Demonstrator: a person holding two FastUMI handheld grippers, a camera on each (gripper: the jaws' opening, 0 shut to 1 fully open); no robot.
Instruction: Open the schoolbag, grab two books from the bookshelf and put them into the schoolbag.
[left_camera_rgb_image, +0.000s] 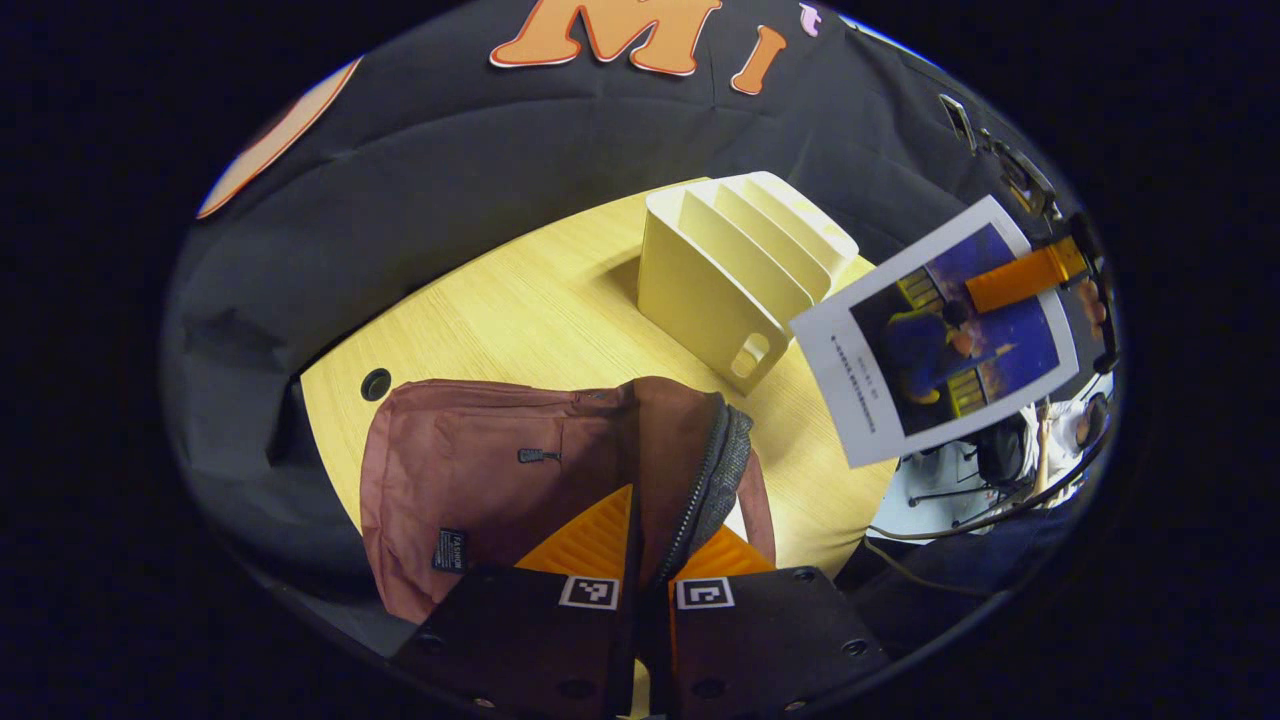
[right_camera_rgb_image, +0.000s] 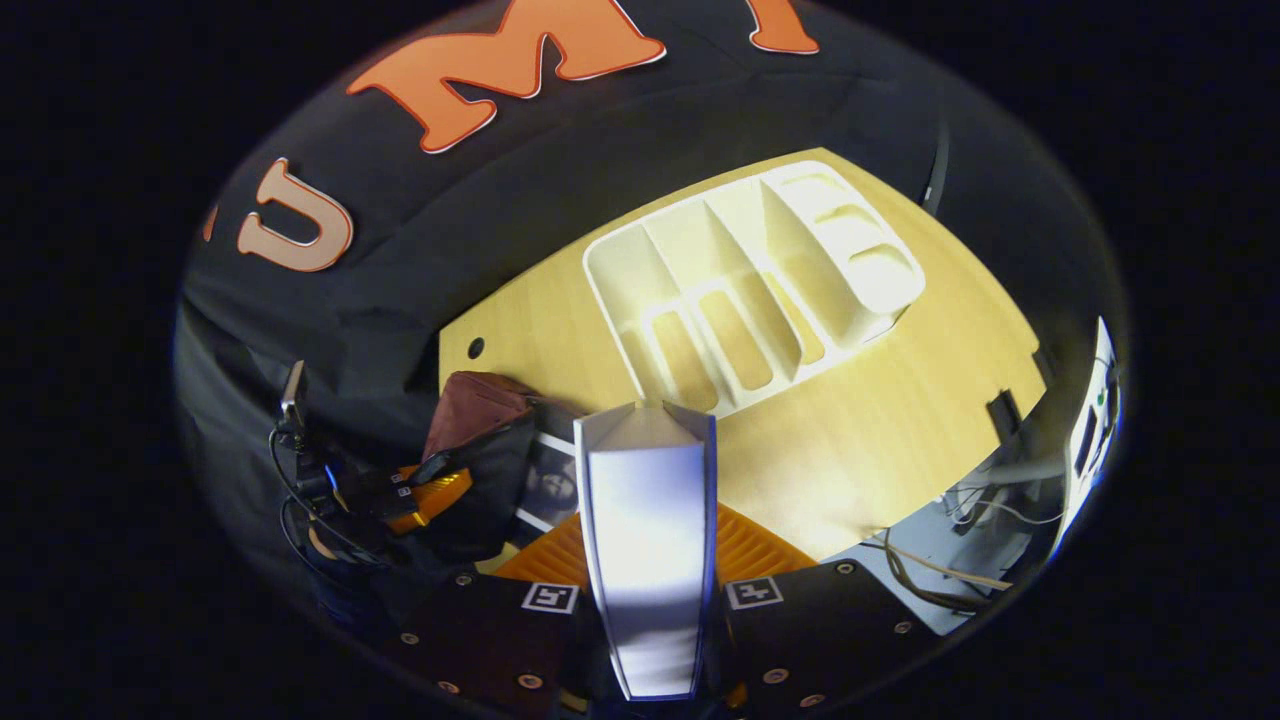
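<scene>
The reddish-brown schoolbag (left_camera_rgb_image: 470, 470) lies on the wooden table (left_camera_rgb_image: 540, 310). My left gripper (left_camera_rgb_image: 640, 535) is shut on the bag's zippered rim (left_camera_rgb_image: 700, 470) and holds it lifted. To the right a book (left_camera_rgb_image: 935, 335) with a white border and a blue cover hangs in the air, with my right gripper (left_camera_rgb_image: 1025, 275) shut on it. In the right gripper view that book (right_camera_rgb_image: 650, 540) stands edge-on between my right gripper's (right_camera_rgb_image: 650, 535) fingers. Left of it are the bag (right_camera_rgb_image: 480, 400) and my left gripper (right_camera_rgb_image: 430, 495). Another book's cover (right_camera_rgb_image: 550, 485) shows in the bag's mouth.
The cream bookshelf (left_camera_rgb_image: 735, 285) stands with bare slots behind the bag; it is also seen from above (right_camera_rgb_image: 750, 290). A cable hole (left_camera_rgb_image: 375, 383) sits at the table's left. Beyond the table's right edge are cables (right_camera_rgb_image: 940, 570), chairs and a person (left_camera_rgb_image: 1065, 430).
</scene>
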